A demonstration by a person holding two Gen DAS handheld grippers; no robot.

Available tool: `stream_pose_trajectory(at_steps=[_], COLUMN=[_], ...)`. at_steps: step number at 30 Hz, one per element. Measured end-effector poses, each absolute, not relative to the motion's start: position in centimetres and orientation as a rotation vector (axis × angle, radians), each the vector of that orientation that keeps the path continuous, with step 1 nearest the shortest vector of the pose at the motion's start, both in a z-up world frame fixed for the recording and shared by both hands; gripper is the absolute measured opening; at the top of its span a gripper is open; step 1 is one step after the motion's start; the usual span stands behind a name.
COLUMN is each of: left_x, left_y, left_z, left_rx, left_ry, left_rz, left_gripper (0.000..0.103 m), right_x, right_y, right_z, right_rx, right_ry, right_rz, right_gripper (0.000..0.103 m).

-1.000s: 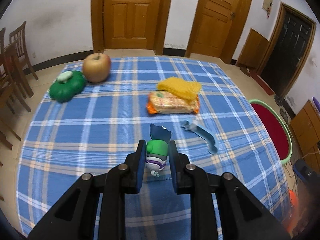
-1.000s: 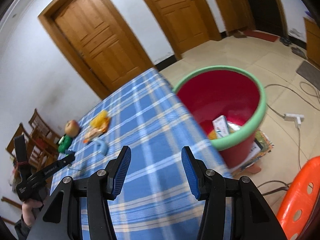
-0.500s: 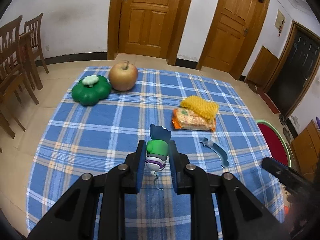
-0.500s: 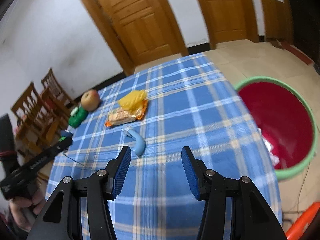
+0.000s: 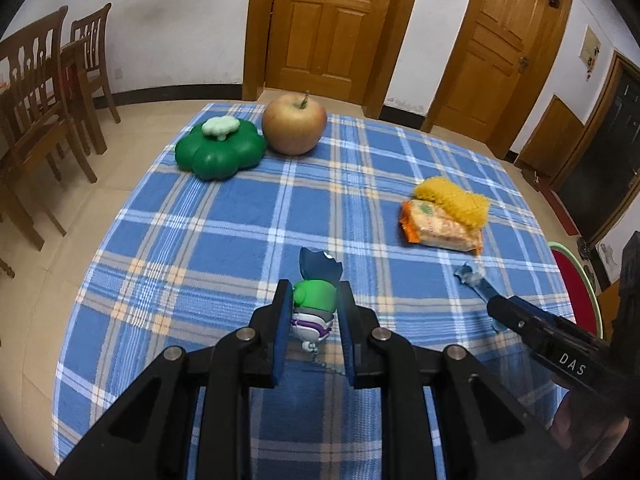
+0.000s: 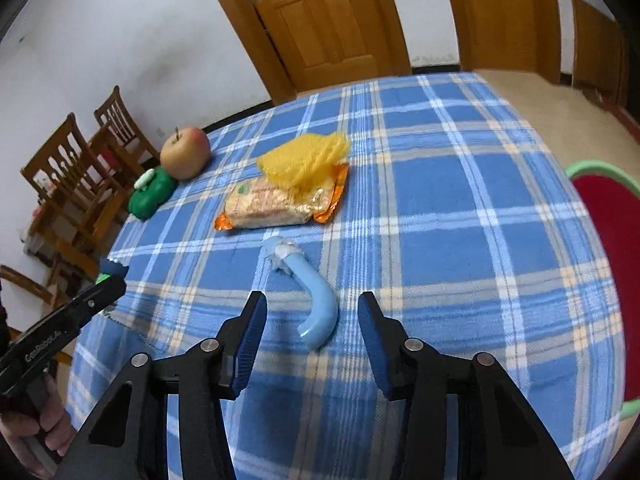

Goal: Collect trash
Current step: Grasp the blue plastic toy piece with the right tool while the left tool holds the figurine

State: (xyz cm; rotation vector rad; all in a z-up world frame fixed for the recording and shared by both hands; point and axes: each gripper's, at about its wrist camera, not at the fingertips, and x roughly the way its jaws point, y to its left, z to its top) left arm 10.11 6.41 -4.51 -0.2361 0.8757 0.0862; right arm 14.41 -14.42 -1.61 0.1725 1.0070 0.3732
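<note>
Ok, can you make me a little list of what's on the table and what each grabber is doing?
left gripper: shut on the toy figure
right gripper: jaws closing, pads not touching the blue curved piece between them
snack packet: on the tablecloth, yellow netting on top
apple: beside the green toy
red bin: beside the table

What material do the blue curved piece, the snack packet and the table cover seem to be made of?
Blue curved piece: probably hard plastic, smooth, with a soft shine along its bend. Snack packet: thin plastic film, glossy, with crinkled orange ends; clear enough to show the pale contents. Table cover: woven cloth, matte and slightly fuzzy, with a blue plaid pattern.
</note>
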Motion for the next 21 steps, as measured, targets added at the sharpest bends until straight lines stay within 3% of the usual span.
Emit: stream_pose_trajectory(at_steps=[10,21], left_x=[10.0,8.9], left_y=[5.8,3.8], left_z=[-4.8,-4.2], left_rx=[-0.231,-0.206], left_ry=[0.882,0.875], left_rz=[0.073,0.018], left_gripper=[0.021,0.021], right_x=[14.1,12.0], right_y=[-13.6,-17.7], right_z=[-1.9,-1.7], right_rx=[0.107,0.333], right_ry=[0.956,0.959], right_rz=[0.337,0.325], right_gripper=[0.019,0.018])
